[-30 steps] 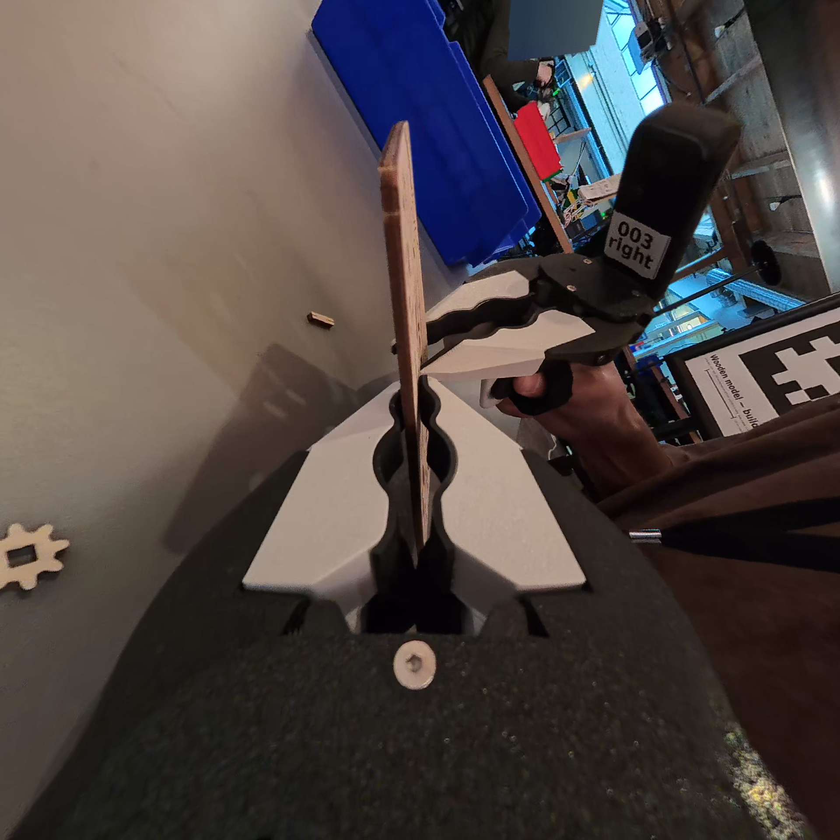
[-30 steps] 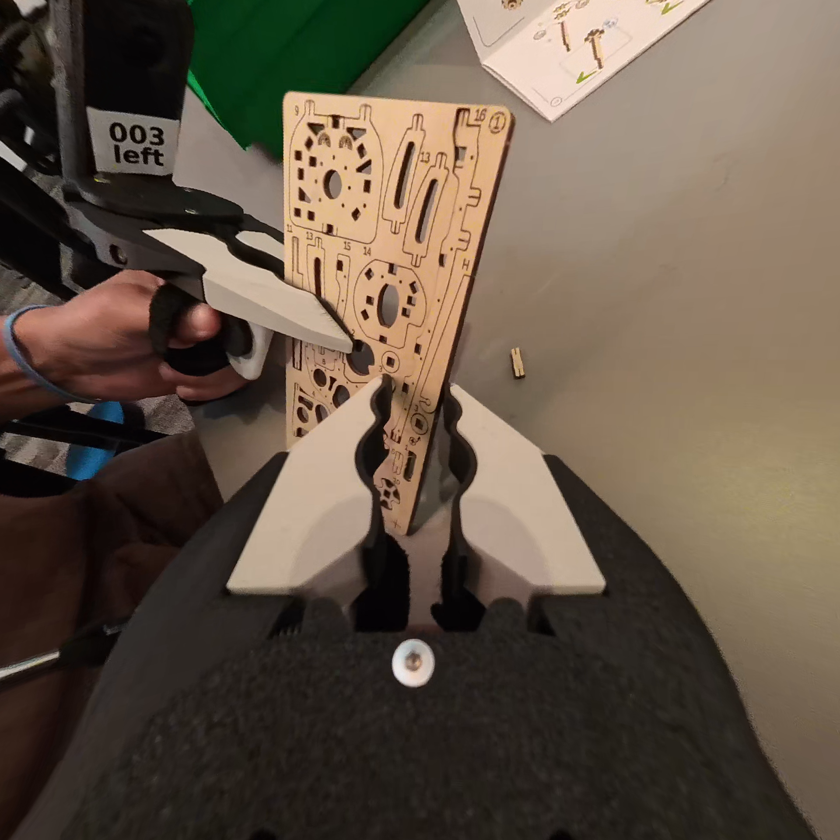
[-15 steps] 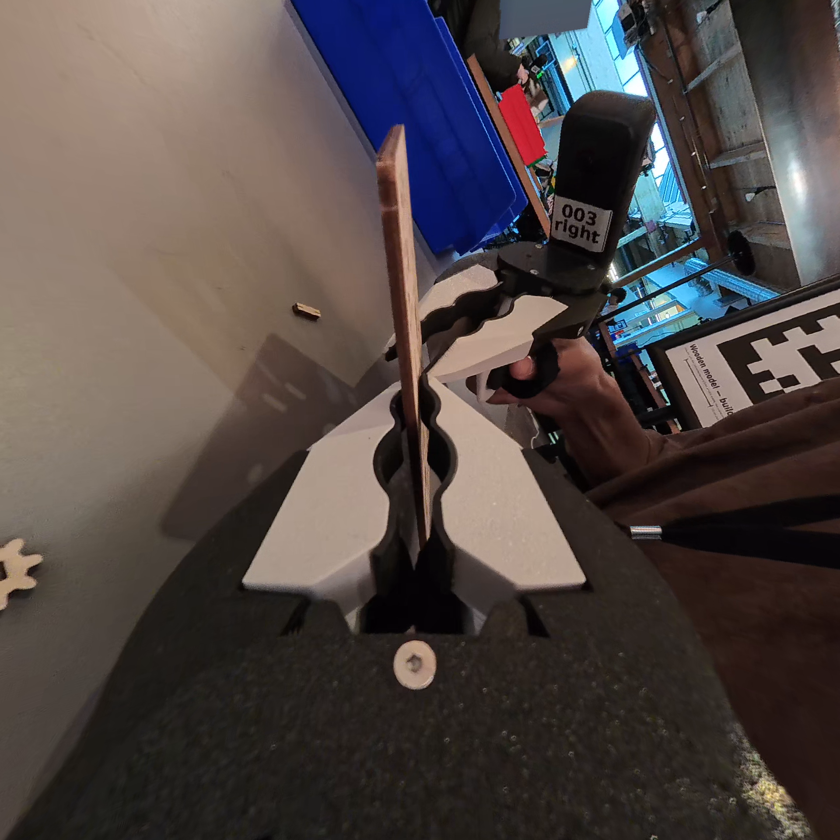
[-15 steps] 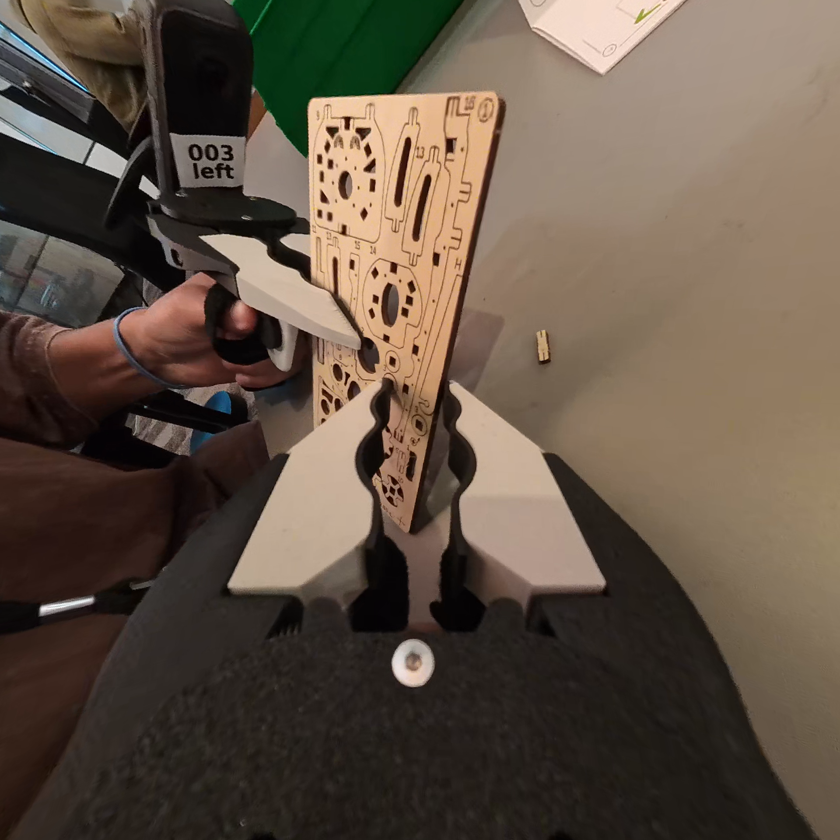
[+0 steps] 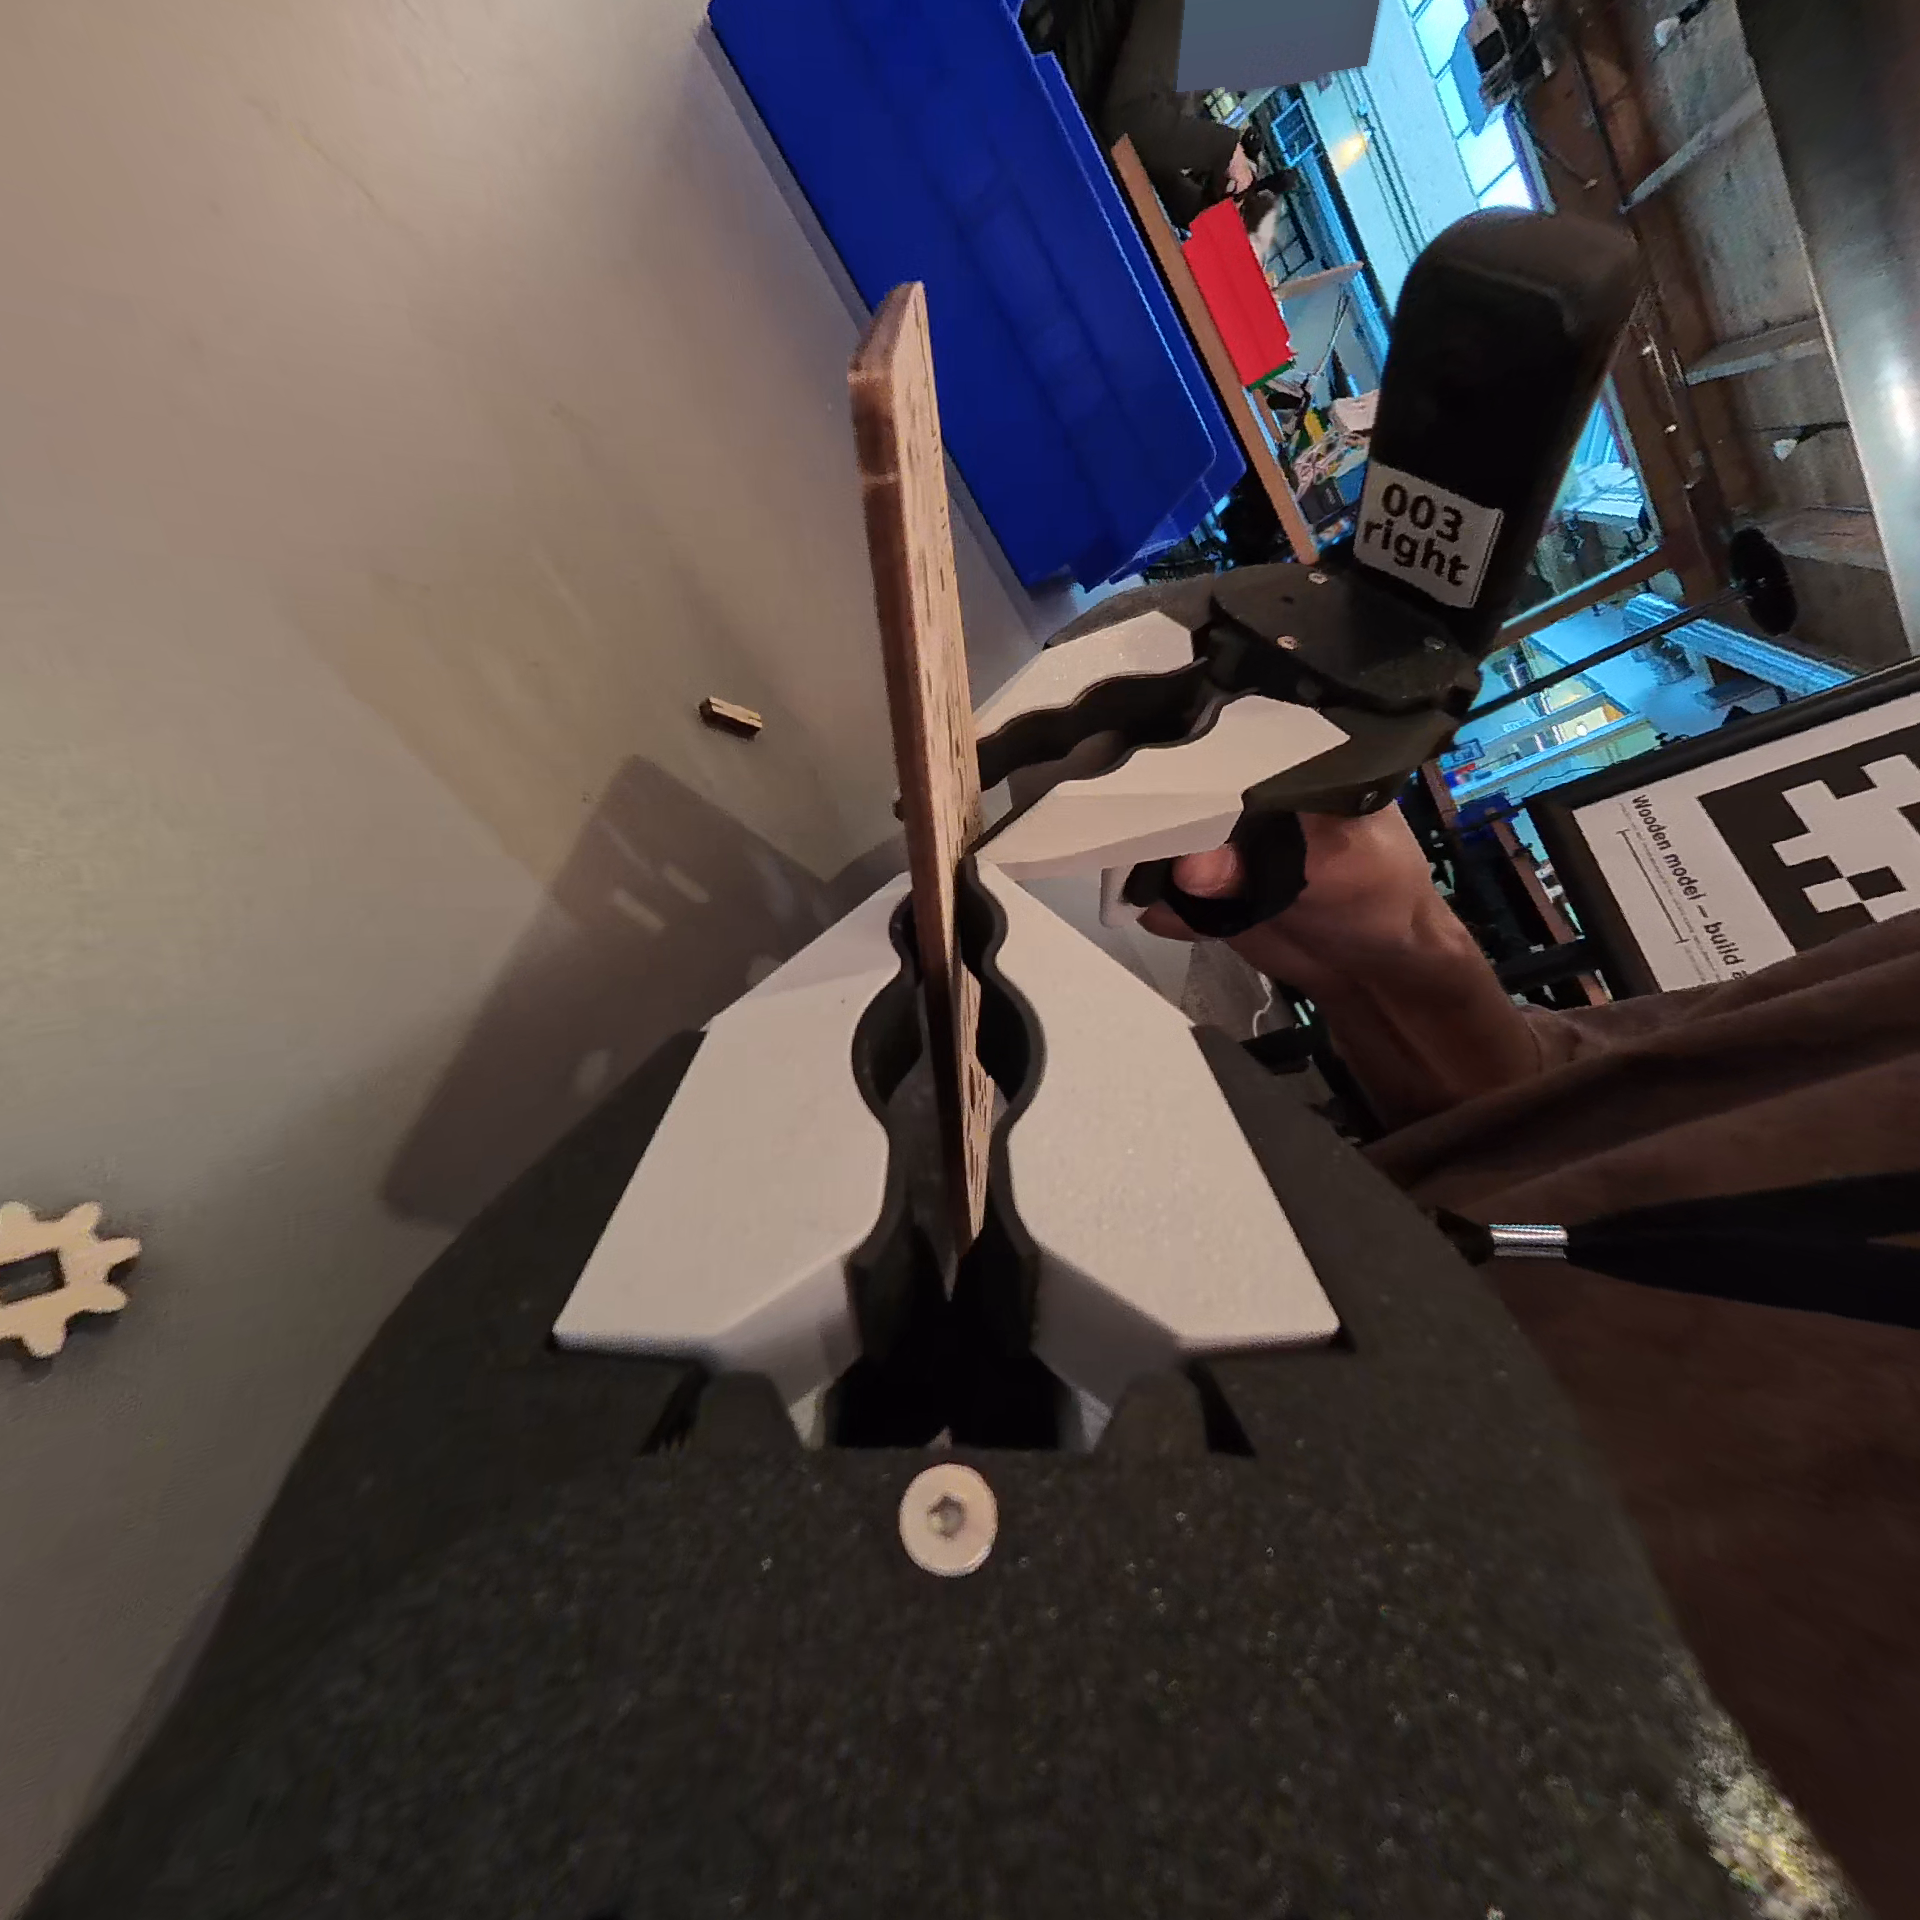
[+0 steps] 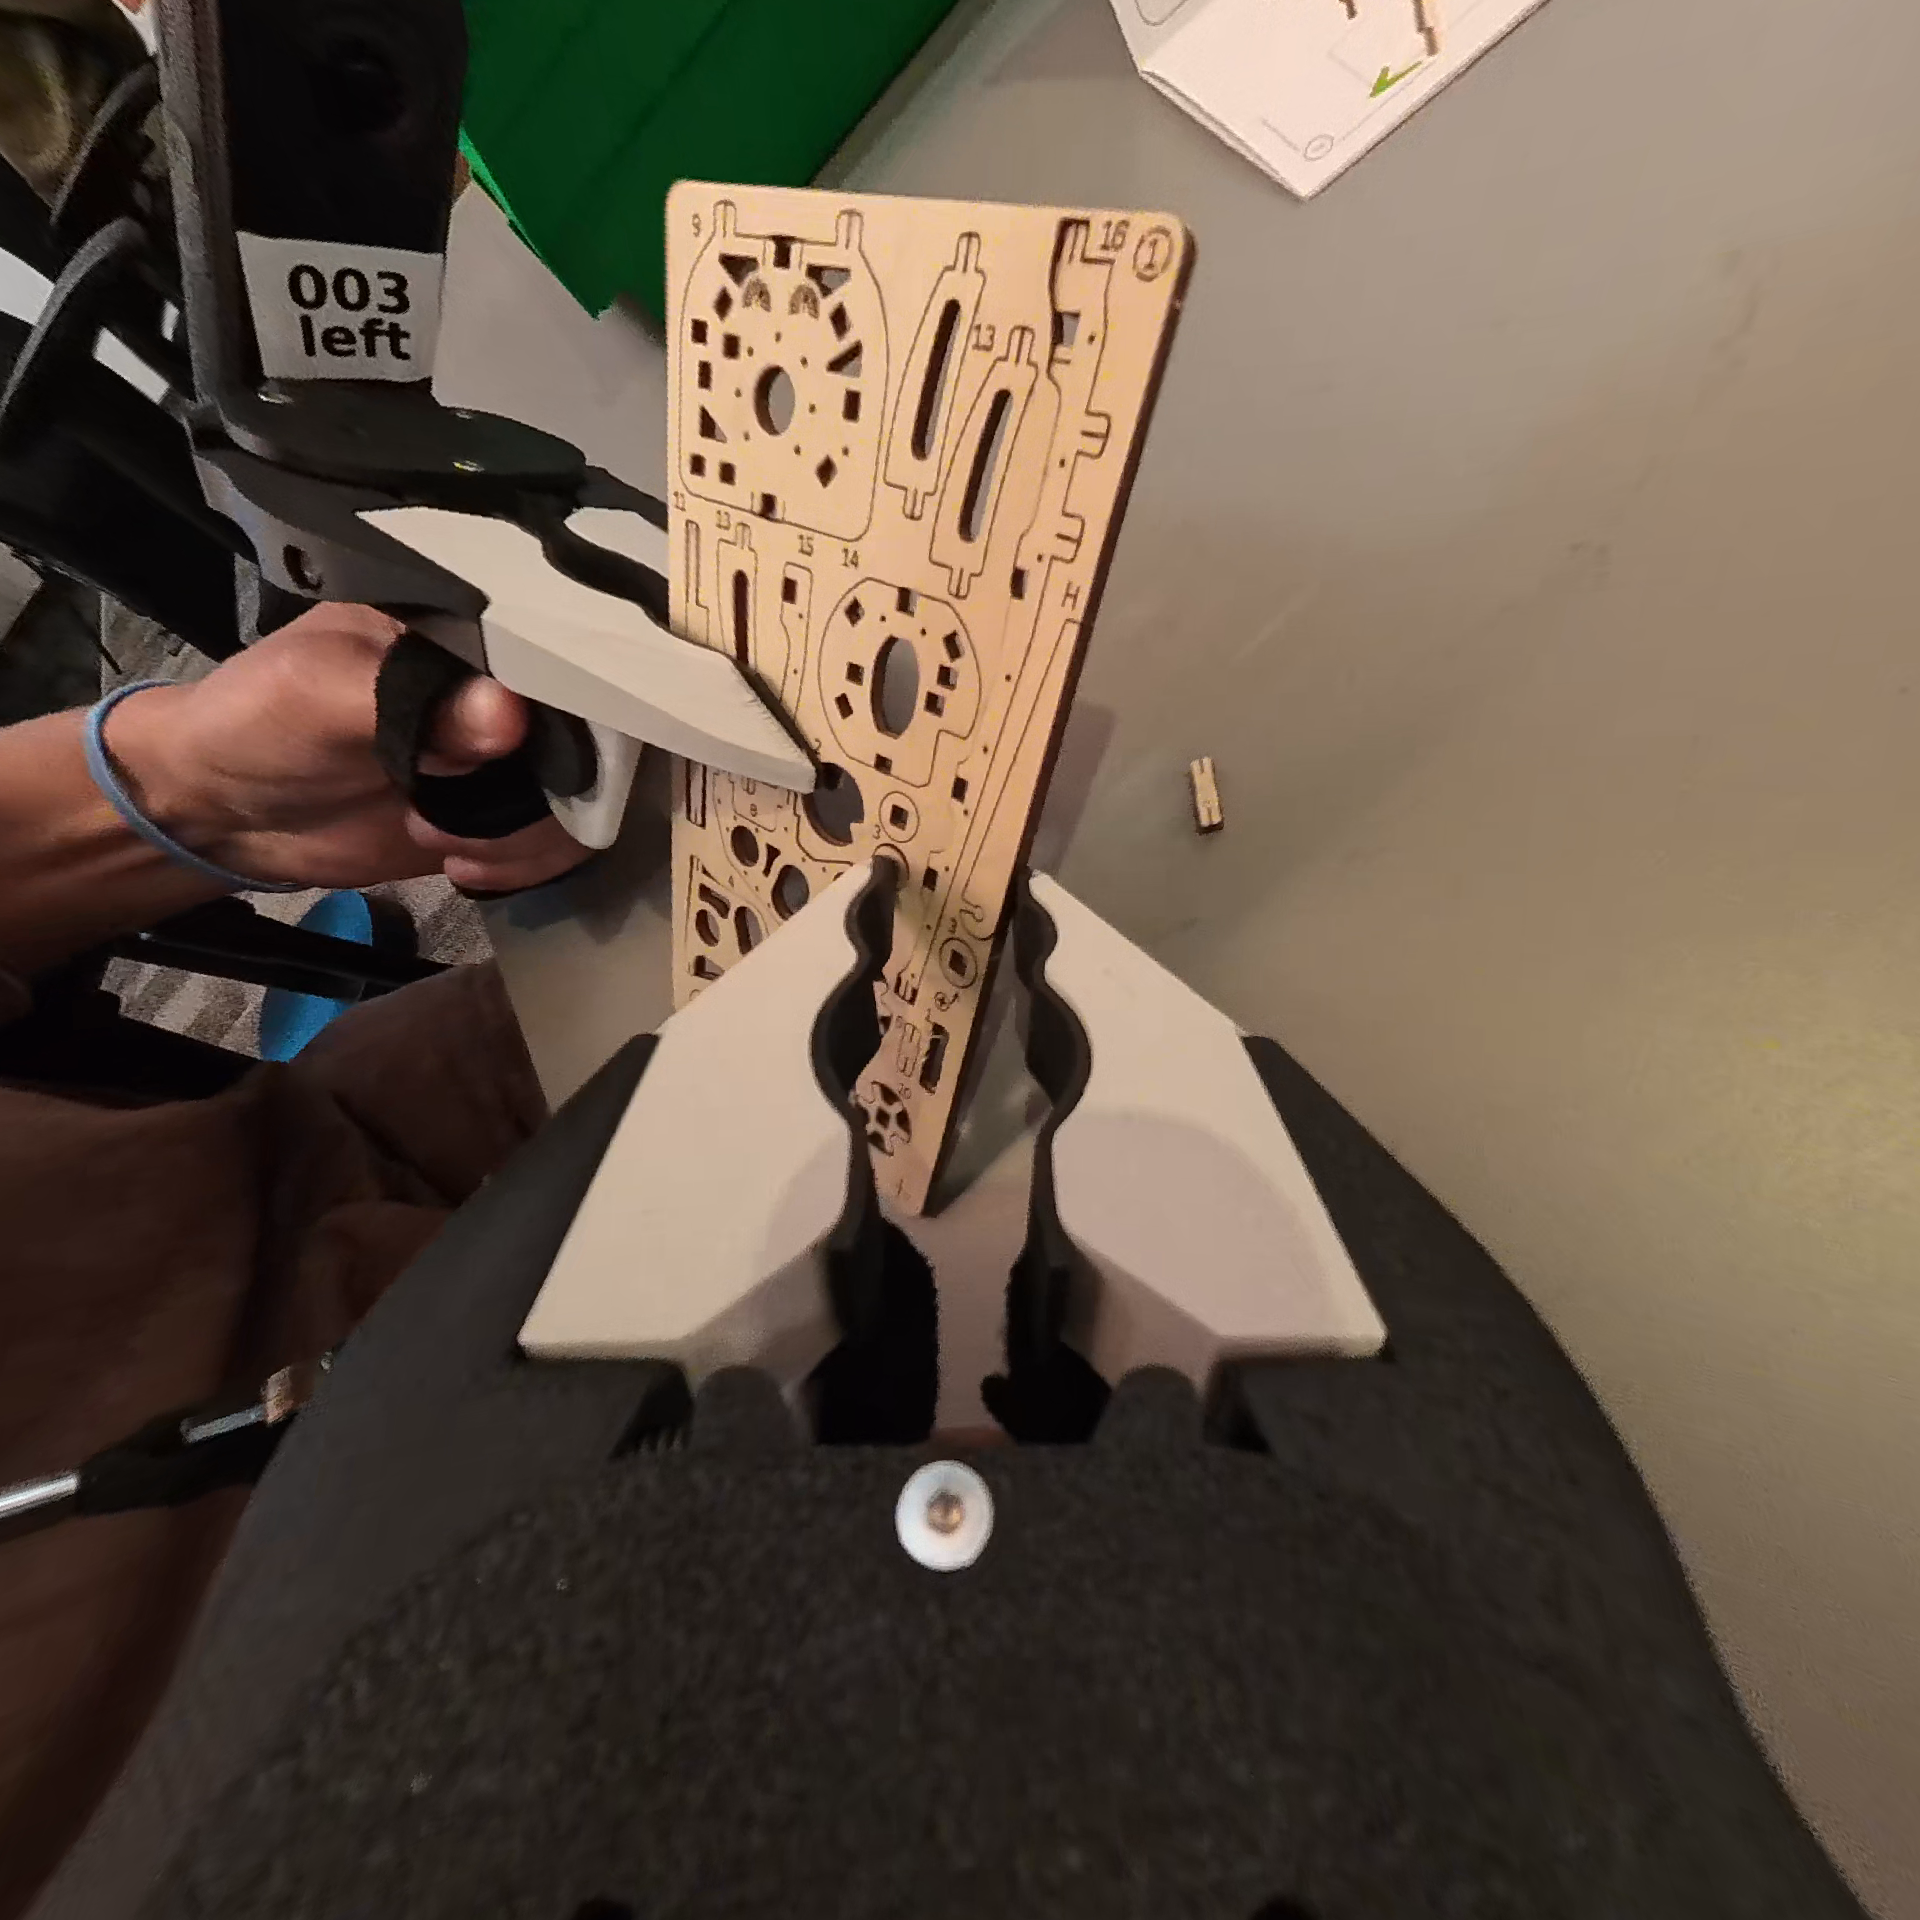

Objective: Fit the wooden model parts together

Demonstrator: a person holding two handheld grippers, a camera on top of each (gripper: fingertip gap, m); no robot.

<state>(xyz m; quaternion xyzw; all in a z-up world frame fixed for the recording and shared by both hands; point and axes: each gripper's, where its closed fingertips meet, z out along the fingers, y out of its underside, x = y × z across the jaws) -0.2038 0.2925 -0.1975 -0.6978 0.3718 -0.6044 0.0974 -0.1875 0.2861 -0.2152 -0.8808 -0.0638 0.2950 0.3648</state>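
A thin laser-cut wooden sheet (image 6: 914,520) of model parts is held up off the grey table (image 6: 1558,935). In the left wrist view it shows edge-on (image 5: 914,623). My left gripper (image 5: 940,904) is shut on its lower part, pads flat on both faces. In the right wrist view the left gripper's tip (image 6: 805,774) sits at the sheet's left side by a round cut-out. My right gripper (image 6: 948,878) has the sheet's lower right corner skewed between its pads, jaws a little apart. It reaches the sheet from the right in the left wrist view (image 5: 982,800).
A loose wooden gear (image 5: 52,1278) lies on the table at left, and a small wooden bit (image 6: 1203,795) lies beyond the sheet. Blue bins (image 5: 987,260) stand at the far edge. A green bin (image 6: 644,125) and an instruction leaflet (image 6: 1320,73) lie farther off. Both grippers' tips are close together, under 4 cm apart. It is some 12 cm from my left tips to the loose wooden gear (image 5: 52,1278).
The sheet has stayed in both grippers. The right gripper's handle swung more upright and then leaned back, twisting a little against the sheet. Both hands shifted slightly over the table.
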